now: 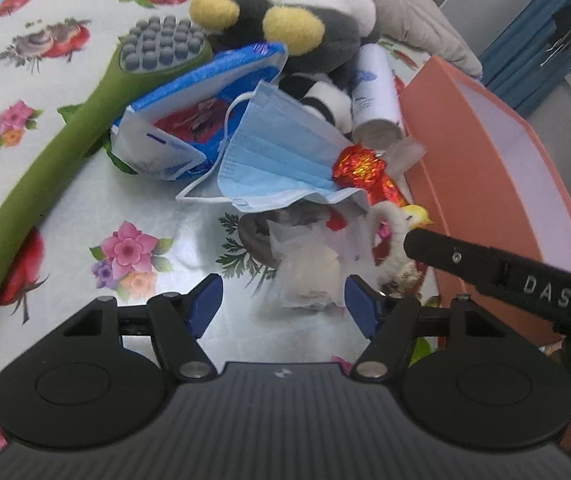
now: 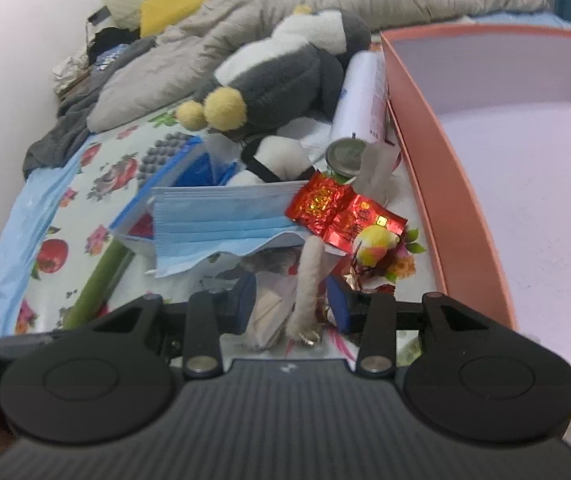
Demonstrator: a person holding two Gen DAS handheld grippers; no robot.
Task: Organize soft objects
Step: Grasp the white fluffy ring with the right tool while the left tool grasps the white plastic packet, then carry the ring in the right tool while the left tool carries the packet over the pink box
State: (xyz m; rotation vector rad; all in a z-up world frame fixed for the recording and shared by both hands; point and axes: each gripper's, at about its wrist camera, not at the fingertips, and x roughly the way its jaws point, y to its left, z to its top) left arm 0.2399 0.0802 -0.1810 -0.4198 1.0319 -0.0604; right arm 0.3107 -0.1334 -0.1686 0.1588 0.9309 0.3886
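The left gripper [image 1: 283, 304] has its jaws wide apart over a clear plastic wrapper [image 1: 309, 276]. Just ahead lies a blue face mask [image 1: 277, 160]. The right gripper [image 2: 291, 300] has its jaws apart around a fuzzy white cord [image 2: 307, 280]. A pink box [image 2: 445, 200] sits to its right.

1. A green massage stick [image 1: 45, 168] with grey knobs lies across the flowered bedsheet [image 1: 65, 216].
2. A white spray can [image 2: 359, 96] lies on its side just beside the box wall.
3. A grey quilt [image 2: 245, 12] is bunched at the far end of the bed.
4. A yellow cushion [image 2: 177, 4] leans behind the quilt.
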